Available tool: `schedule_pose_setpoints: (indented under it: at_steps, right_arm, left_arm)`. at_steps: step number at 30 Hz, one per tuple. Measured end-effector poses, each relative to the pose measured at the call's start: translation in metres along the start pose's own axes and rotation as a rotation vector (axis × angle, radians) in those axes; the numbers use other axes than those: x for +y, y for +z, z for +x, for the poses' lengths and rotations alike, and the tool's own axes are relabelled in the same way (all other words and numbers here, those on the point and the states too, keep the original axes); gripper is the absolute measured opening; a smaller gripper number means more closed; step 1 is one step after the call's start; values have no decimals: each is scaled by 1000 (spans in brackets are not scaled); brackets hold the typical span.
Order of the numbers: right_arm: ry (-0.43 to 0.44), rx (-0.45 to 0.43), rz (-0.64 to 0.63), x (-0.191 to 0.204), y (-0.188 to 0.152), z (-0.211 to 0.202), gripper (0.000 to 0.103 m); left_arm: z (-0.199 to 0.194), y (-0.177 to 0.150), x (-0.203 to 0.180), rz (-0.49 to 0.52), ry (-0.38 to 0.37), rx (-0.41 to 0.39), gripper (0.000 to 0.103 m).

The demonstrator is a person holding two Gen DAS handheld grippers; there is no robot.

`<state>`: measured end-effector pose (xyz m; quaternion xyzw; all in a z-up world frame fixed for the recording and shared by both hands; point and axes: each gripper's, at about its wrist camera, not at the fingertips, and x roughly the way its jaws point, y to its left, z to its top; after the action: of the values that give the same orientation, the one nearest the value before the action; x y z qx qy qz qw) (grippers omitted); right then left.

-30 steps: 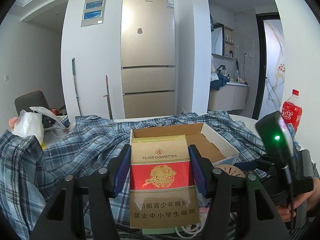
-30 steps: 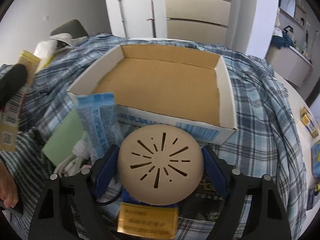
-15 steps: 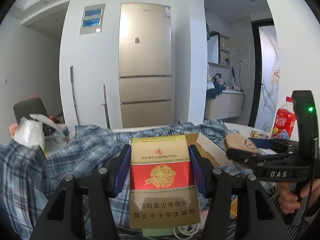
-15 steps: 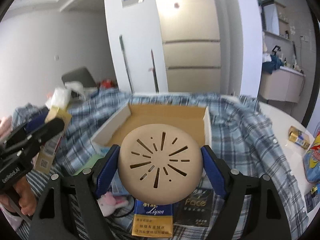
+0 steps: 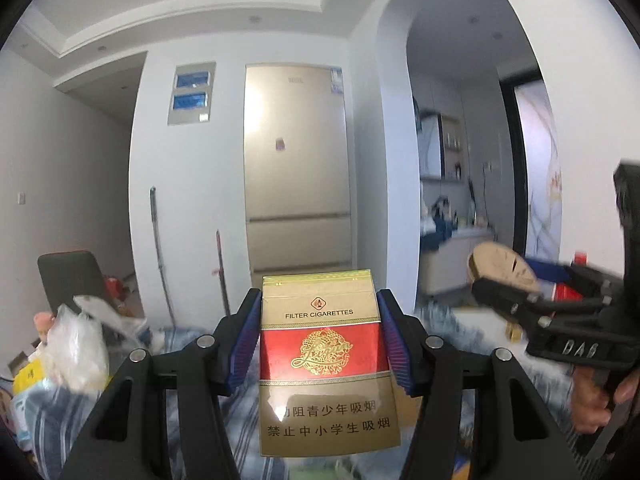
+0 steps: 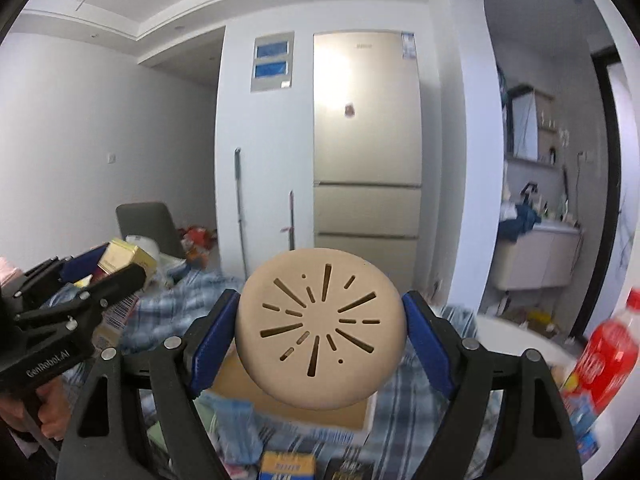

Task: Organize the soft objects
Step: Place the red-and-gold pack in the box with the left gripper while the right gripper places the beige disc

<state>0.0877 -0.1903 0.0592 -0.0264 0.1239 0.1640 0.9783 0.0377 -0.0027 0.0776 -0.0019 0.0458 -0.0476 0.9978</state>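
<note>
Left gripper (image 5: 320, 340): blue pads closed on both narrow sides of an upright cigarette pack (image 5: 326, 364), gold with a red band, held raised in front of the camera. Right gripper (image 6: 320, 328): blue pads pressed against either edge of a round beige disc (image 6: 320, 326) with slots radiating from its middle, flat face toward the camera, likewise held up. Each tool shows in the other's view, the right one at the far right edge with the person's hand (image 5: 600, 404) on its handle. Below the right gripper: two further small packs (image 6: 287, 466), blurred, lying on a blue plaid cloth (image 6: 168, 312). Just beyond them: an open cardboard box (image 6: 240, 376) on the same cloth, floor bare where visible, largely hidden by the disc. Right edge: a red soda bottle (image 6: 608, 356) standing on a white table (image 6: 512, 336). Left side: a white plastic bag (image 5: 76, 344) and a dark chair (image 6: 148, 224). Far wall: a gold refrigerator (image 6: 366, 152), with two long-handled tools (image 6: 239, 208) leaning beside it.
</note>
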Motion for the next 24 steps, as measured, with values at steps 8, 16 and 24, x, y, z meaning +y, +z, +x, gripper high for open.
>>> schedule_pose_setpoints:
  at_steps: [8,16,24]
  right_arm:
    - [-26,-30,31,-5,35,36,81]
    - [-39,37,81,-14,12,72,81]
    - [-20,258,31,-7,-44,117,81]
  left_arm:
    - [34,33,5,-11,35,-67,59]
    - [84,12,6,-14,72,136,59]
    - [134,-38,10,-11,39,408,59]
